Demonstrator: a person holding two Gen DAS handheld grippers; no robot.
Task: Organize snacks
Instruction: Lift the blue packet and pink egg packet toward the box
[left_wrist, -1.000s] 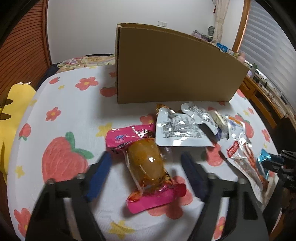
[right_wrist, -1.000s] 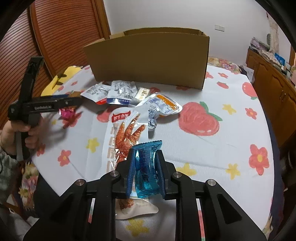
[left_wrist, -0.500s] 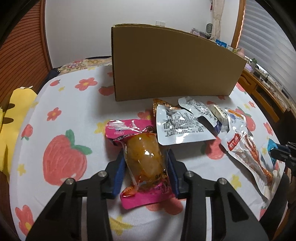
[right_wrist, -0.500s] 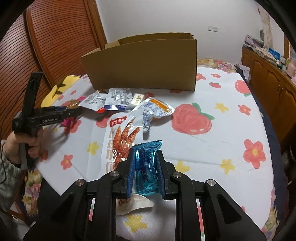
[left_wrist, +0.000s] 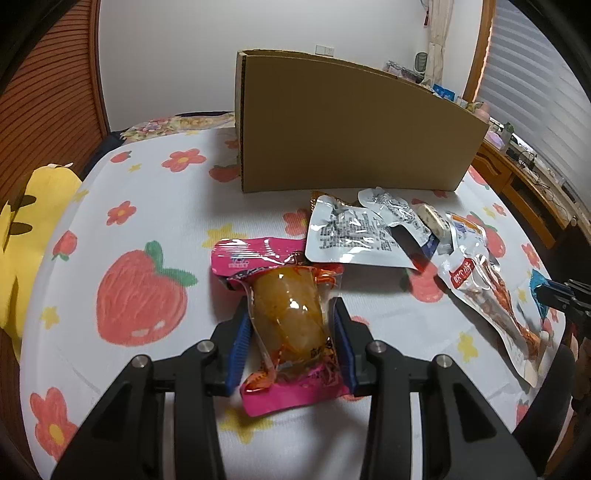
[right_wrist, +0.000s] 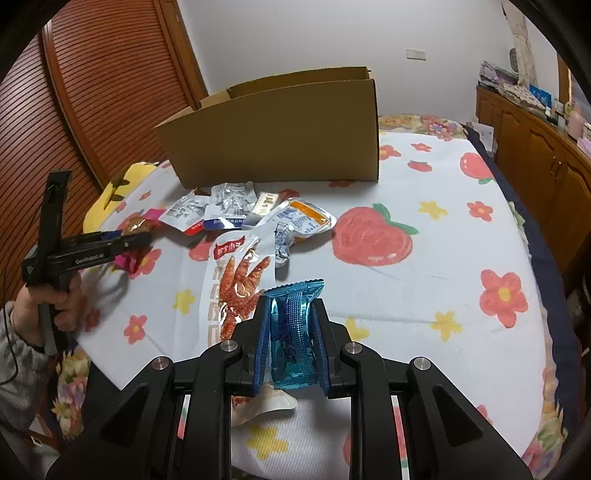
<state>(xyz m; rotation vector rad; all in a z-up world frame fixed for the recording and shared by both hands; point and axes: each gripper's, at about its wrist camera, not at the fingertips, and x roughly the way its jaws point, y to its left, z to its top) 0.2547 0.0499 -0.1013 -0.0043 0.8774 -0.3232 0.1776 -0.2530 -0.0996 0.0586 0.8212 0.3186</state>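
My left gripper (left_wrist: 290, 323) is shut on a pink pack with an orange-brown snack (left_wrist: 288, 314), held just above the tablecloth. My right gripper (right_wrist: 290, 325) is shut on a small blue foil packet (right_wrist: 291, 332), held above the table's near edge. An open cardboard box (left_wrist: 351, 129) stands upright at the back of the table; it also shows in the right wrist view (right_wrist: 280, 140). Silver packs (left_wrist: 351, 232) and a clear chicken-feet pack (right_wrist: 236, 280) lie in front of the box.
The table has a white cloth with strawberries and flowers (right_wrist: 443, 258). A yellow cushion (left_wrist: 22, 229) lies at the left edge. A wooden cabinet (right_wrist: 535, 147) stands to the right. A ribbed wooden door (right_wrist: 110, 92) is behind the left side.
My left gripper closed from wide open onto the pink snack pack and lifted it a little. My right gripper kept hold of the blue packet and rose slightly.
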